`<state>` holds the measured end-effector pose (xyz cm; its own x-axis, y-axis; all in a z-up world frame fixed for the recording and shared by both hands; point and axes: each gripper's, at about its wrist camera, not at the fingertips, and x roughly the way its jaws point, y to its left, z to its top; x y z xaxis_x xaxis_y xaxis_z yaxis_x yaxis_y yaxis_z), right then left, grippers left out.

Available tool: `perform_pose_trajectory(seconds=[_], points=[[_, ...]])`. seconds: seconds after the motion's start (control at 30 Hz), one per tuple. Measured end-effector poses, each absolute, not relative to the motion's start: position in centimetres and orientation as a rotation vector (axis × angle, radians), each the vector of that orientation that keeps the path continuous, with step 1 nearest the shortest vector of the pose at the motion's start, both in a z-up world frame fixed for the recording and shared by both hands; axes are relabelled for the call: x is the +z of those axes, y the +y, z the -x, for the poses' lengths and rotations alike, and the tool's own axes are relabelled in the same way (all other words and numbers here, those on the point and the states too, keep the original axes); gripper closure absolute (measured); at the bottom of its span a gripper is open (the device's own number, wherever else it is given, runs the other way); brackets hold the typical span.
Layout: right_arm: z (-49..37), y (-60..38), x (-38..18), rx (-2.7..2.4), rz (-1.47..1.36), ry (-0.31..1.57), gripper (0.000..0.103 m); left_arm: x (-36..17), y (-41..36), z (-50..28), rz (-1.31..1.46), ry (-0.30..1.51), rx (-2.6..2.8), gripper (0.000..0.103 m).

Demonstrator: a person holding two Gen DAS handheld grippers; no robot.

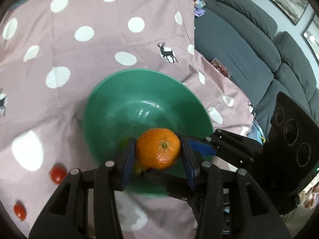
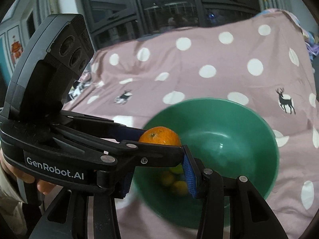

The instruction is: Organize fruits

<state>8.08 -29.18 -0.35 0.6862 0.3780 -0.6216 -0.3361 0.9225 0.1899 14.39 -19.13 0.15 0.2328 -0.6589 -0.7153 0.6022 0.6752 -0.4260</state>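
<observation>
Left wrist view
- Left gripper [image 1: 158, 149]: pinching the orange [image 1: 158, 148] between its two blue pads, one on each side.
- Orange's place: held above the near inner wall of the green bowl [image 1: 123, 91], stem dimple turned up toward the camera.
- Deciding relation: bowl hollow straight ahead and just beyond the orange, so release looks likely to drop it inside; roundish fruit, no clear long axis.
- Nearer gripper: the left, already on the fruit; right gripper [image 1: 201, 146] reaching in from the right, its blue tip just beside the orange.
- Loose fruit: two cherry tomatoes [image 1: 57, 173] on the spotted cloth [image 1: 59, 45], near left, well apart from the bowl.
- Hard to read: yellow-green fruit under the orange mostly hidden.

Right wrist view
- Right gripper [image 2: 157, 177]: fingers spread, nothing between them, over the bowl's near rim.
- Orange [image 2: 160, 136]: only its top showing above the left gripper's finger.
- Blurred: small yellow fruits [image 2: 175, 181] in the bowl bottom; kind and count unclear.
- Cut off: bowl's near edge behind the fingers.
</observation>
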Motion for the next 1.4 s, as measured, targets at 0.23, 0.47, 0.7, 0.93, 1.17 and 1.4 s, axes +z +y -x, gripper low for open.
perform_pose_trajectory(seconds=[0.23,0.47,0.7,0.93,1.17,1.4], points=[[-9.8,-30.6,-2.2,0.365,-0.095,0.798,0.056,-1.8,-21.0,-16.1,0.056,1.074,-0.847,0.06],[-9.7,-31.0,-2.2,0.343,-0.101,0.797,0.056,-1.4,-20.5,-16.6,0.08,1.054,-0.814,0.047],[-7.7,-34.1,-0.8,0.272,-0.165,0.757,0.05,1.2,-16.9,-16.1,0.139,0.985,-0.768,0.021],[-4.1,-34.8,1.1,0.276,-0.215,0.699,0.048,3.4,-10.1,-13.8,0.173,0.921,-0.63,0.008],[-1.5,-31.7,2.4,0.385,-0.173,0.66,0.037,2.7,-1.8,-10.0,0.218,0.907,-0.425,0.004],[-0.5,-27.5,2.2,0.487,-0.109,0.699,0.037,0.1,1.8,-6.0,0.169,0.949,-0.328,0.004]])
